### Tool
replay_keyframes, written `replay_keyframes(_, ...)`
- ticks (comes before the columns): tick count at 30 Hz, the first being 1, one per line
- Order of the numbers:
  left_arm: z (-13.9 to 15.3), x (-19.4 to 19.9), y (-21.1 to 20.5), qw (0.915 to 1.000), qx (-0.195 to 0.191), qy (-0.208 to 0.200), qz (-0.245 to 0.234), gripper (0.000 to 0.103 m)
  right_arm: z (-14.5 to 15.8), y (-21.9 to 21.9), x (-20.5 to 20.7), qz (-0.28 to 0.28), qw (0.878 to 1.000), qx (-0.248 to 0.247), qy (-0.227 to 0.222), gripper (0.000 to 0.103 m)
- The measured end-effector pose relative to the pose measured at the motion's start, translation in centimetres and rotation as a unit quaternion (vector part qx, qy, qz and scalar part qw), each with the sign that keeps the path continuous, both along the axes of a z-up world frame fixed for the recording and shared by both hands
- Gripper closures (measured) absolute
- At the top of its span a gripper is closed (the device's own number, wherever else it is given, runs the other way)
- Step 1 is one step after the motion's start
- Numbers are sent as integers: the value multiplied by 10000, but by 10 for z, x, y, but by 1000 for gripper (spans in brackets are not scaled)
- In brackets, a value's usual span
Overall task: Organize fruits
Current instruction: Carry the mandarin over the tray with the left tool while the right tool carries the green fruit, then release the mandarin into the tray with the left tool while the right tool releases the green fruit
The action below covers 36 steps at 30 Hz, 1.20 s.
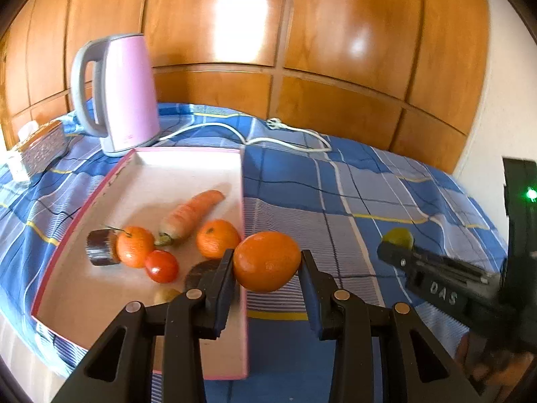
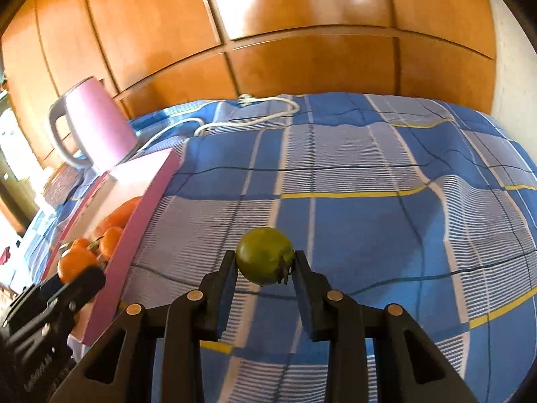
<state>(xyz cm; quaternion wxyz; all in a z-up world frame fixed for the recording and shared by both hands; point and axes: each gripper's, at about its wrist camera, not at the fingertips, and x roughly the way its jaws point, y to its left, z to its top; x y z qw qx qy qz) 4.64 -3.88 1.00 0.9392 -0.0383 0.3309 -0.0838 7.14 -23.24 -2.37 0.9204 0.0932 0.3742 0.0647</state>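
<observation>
A: Left gripper [image 1: 267, 262] is seen clenched on an orange [image 1: 266, 261]; both pads are pressed to its sides. The fruit is round, glossy, deep orange, with a faint dimple low on the skin. It is held above the near right wall of the pink box [image 1: 244, 201].

B: Right gripper [image 2: 265, 262] is noted grasping a green fruit [image 2: 263, 255], dull olive, round, with a dark dried stem at its right side. It is carried over the blue checked cloth [image 2: 369, 221], to the right of the box.

A: Inside the box, shown fully only in the left wrist view, are a carrot [image 1: 191, 215], two more oranges [image 1: 134, 247] [image 1: 217, 238], a red tomato [image 1: 162, 266] and a dark purple cut piece [image 1: 100, 247]. A dark round thing and a pale one are partly hidden behind the left finger; they cannot be identified.

B: From the right wrist view the box contents are mostly hidden by its wall; only orange shapes are made out. The wide bare stretch of cloth is shown there.

A: Behind the box a pink kettle [image 1: 129, 94] is recorded, its white cord [image 1: 288, 134] lying across the cloth, with wooden panelling [image 1: 302, 33] beyond.
</observation>
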Motion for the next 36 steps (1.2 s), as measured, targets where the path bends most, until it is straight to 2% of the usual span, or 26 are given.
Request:
replay_keyframes(9, 18, 14, 52, 9972, -331, 2, 671, 66, 18, 44, 7, 659, 9976, 179, -84, 70)
replay_keyframes(18, 21, 23, 114, 9916, -580, 49, 1156, 66, 38, 107, 29, 1465, 9887, 309, -96, 70)
replay_keyframes(31, 10, 47, 154, 9860, -1157, 234, 1178, 65, 44, 162, 82, 1713, 9839, 468, 178, 69)
replay_keyframes(36, 7, 52, 159, 9848, -1233, 301, 1190, 59, 42, 172, 88, 1752, 9825, 578, 258, 68)
